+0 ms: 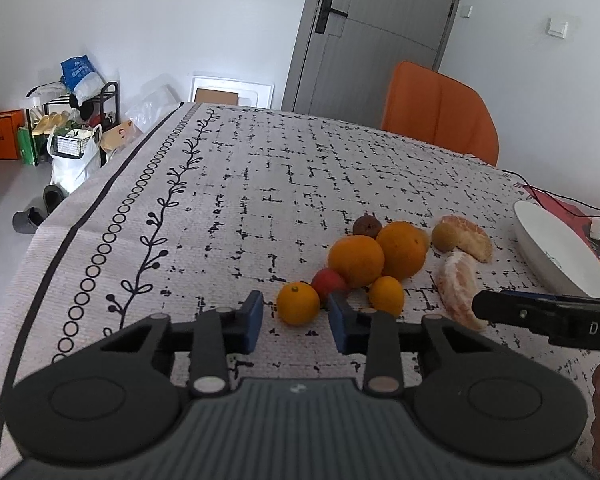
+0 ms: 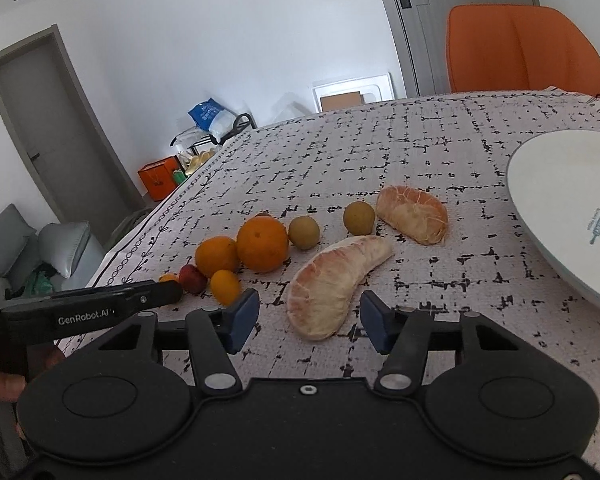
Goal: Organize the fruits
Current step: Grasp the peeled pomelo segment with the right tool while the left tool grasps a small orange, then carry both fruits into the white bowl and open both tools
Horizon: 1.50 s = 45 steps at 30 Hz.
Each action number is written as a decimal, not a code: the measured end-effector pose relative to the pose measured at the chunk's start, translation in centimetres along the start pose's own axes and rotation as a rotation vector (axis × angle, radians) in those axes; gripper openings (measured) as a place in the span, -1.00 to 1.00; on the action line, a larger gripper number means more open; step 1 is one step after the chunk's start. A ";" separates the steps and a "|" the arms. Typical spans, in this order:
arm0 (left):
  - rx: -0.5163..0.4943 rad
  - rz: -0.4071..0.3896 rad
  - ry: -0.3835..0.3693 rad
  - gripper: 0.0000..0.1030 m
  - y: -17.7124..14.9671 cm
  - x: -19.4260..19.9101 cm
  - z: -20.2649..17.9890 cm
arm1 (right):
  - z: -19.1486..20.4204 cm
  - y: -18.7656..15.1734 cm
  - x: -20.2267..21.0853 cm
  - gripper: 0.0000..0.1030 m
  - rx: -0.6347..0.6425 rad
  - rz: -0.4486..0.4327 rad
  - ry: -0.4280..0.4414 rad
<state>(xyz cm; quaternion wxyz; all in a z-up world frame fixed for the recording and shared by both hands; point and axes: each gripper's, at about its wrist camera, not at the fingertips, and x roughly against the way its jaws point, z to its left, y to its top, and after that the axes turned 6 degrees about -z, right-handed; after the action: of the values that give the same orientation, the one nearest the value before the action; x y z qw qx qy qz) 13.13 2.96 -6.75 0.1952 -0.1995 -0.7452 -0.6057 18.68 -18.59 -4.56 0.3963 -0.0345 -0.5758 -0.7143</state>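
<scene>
GenRobot.AI left gripper point(image 2: 160, 294), "Sweet" plate point(image 2: 560, 200)

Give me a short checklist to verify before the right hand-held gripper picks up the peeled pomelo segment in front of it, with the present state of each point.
1. Right hand-held gripper open: ok, jaws stand wide apart.
2. Long peeled pale-pink pomelo segment lined up: ok, its near end lies between the blue fingertips.
3. Segment free of neighbours: ok, apart from the small oval orange kumquat.
4. Round white ceramic plate ready: ok, nothing lies on its visible part.
5. Left hand-held gripper out of the way: ok, open, facing a small round orange mandarin.
6. Segment firm enough to squeeze: cannot tell.
</scene>
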 end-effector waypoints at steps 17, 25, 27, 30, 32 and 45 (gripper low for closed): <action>0.032 -0.018 0.008 -0.57 0.9 0.6 0.7 | 0.2 1.0 -3.5 0.16 0.024 0.016 -0.021; 0.000 -0.041 0.016 -0.57 1.1 1.5 -0.1 | 1.0 0.2 -3.1 -0.26 0.102 -0.009 -0.055; -0.001 -0.043 0.006 -0.57 1.1 1.7 -0.5 | 0.6 0.1 -2.6 -0.28 0.079 -0.010 -0.040; -0.010 -0.048 -0.005 -0.57 1.2 2.0 -1.1 | 0.0 0.1 -1.5 -0.28 0.048 -0.025 -0.029; -0.014 -0.050 -0.013 -0.57 1.3 2.1 -1.7 | -0.2 0.0 -0.6 -0.28 0.036 -0.042 -0.018; -0.082 -0.072 -0.076 -0.57 2.0 1.8 -7.1 | -2.9 1.8 4.6 -0.28 0.006 -0.176 -0.026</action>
<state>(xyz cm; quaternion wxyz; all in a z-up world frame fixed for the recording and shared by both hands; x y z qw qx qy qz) 13.07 -3.51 -2.80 0.1366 -0.2032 -0.7333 -0.6343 17.79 -23.52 -1.79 0.3244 0.0082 -0.5841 -0.7440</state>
